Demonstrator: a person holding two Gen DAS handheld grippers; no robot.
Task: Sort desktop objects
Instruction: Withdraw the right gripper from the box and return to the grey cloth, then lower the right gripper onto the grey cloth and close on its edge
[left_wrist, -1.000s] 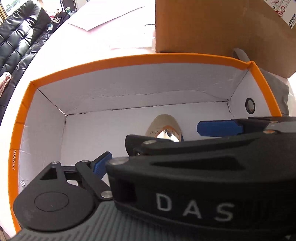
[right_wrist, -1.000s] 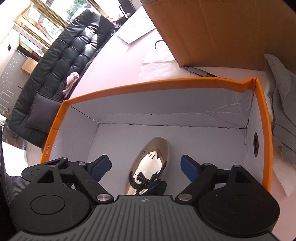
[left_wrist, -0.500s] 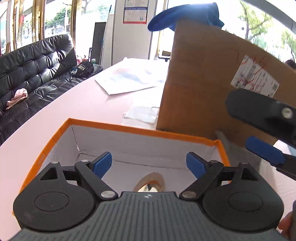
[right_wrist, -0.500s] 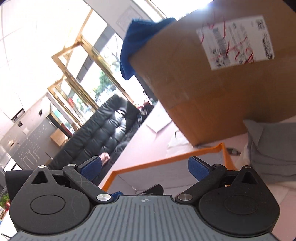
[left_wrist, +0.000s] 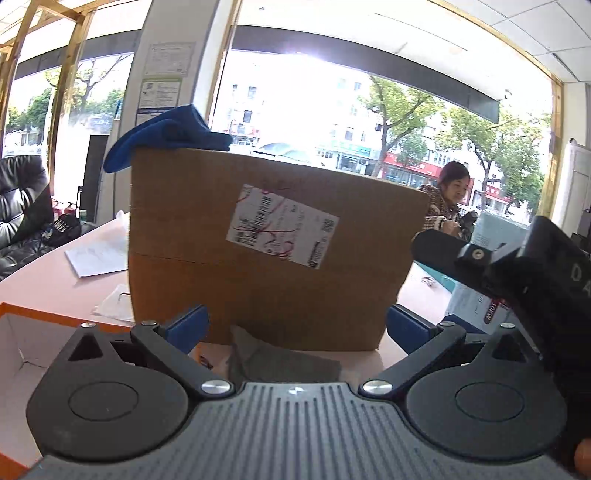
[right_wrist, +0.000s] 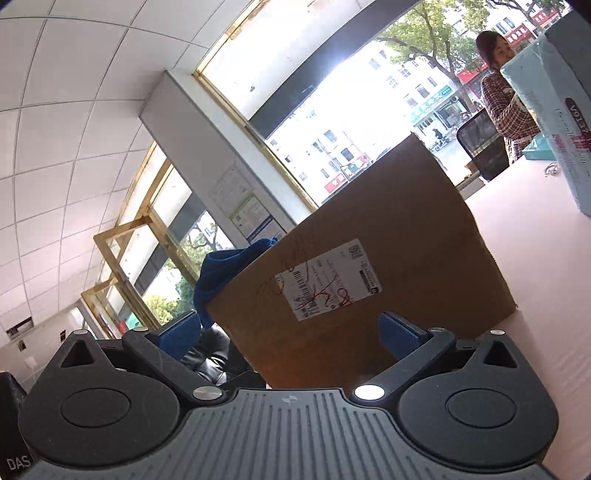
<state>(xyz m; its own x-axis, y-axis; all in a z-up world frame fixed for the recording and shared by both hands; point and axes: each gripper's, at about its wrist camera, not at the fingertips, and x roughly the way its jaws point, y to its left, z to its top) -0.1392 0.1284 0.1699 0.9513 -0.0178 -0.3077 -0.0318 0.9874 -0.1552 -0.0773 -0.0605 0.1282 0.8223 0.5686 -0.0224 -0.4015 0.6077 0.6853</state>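
Pale desk (left_wrist: 33, 280): orange box (left_wrist: 22, 347) sits lower-left of the left gripper (left_wrist: 295, 328), opening and empty; right gripper (right_wrist: 290, 334) gapes empty.

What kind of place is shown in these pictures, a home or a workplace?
Probably an office or shop front on a street. A long pale counter holds a cardboard shipping box, tall windows face street shops, and a black leather sofa stands nearby.
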